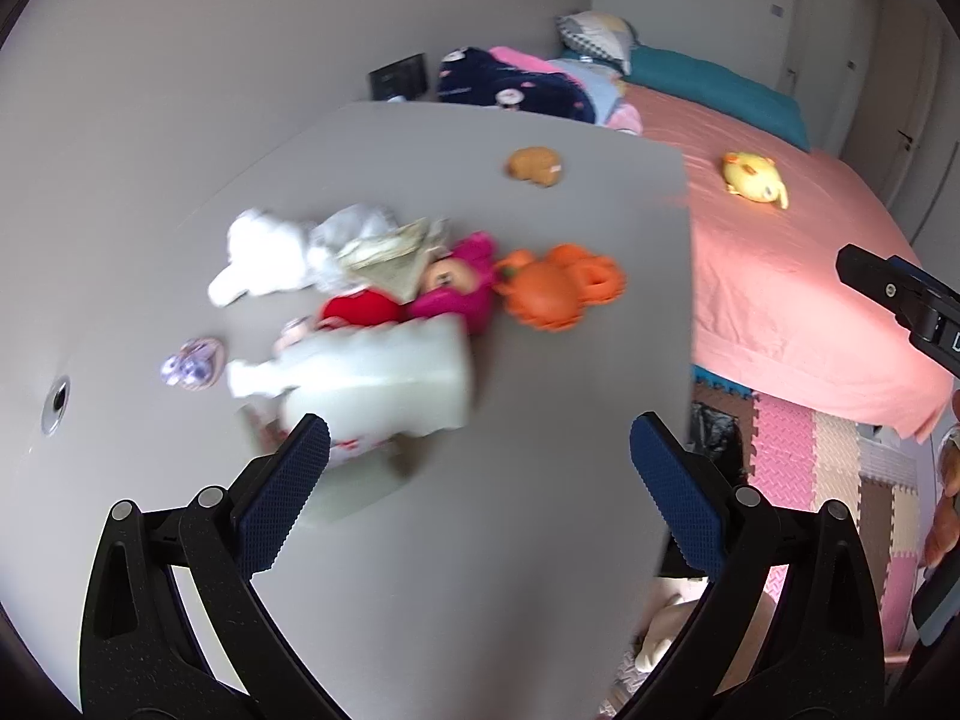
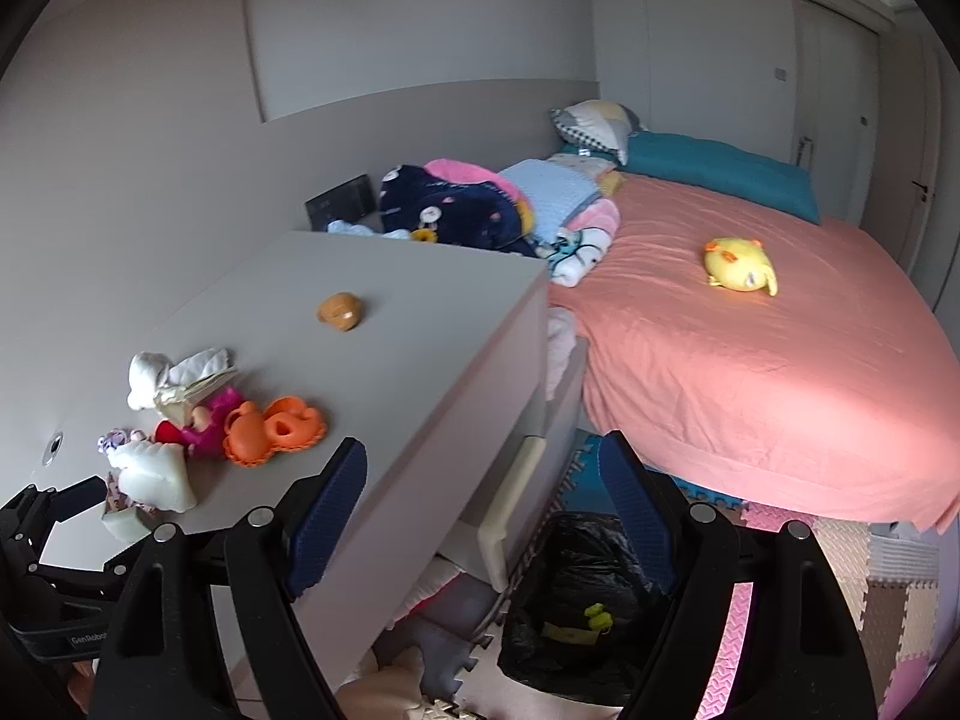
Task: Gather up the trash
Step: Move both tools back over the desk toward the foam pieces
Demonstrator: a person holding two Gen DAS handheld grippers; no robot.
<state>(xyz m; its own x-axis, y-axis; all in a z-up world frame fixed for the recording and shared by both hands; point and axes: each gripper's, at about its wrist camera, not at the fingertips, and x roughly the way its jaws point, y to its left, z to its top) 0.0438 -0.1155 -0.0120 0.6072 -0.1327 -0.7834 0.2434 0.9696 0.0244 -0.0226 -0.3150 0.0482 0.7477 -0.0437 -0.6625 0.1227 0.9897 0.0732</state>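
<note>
On the grey dresser top lies a blurred heap: a crumpled white tissue, a beige paper wrapper, a pink doll, an orange toy and a white translucent packet. My left gripper is open and empty, its left fingertip just short of the packet. My right gripper is open and empty, hanging over the dresser's edge. Below it on the floor stands a bin lined with a black bag holding a yellow-green scrap. The heap lies to its left.
A small brown toy sits farther back on the dresser. A bed with a pink sheet holds a yellow plush, folded blankets and pillows. Foam puzzle mats cover the floor. A cable hole is near the wall.
</note>
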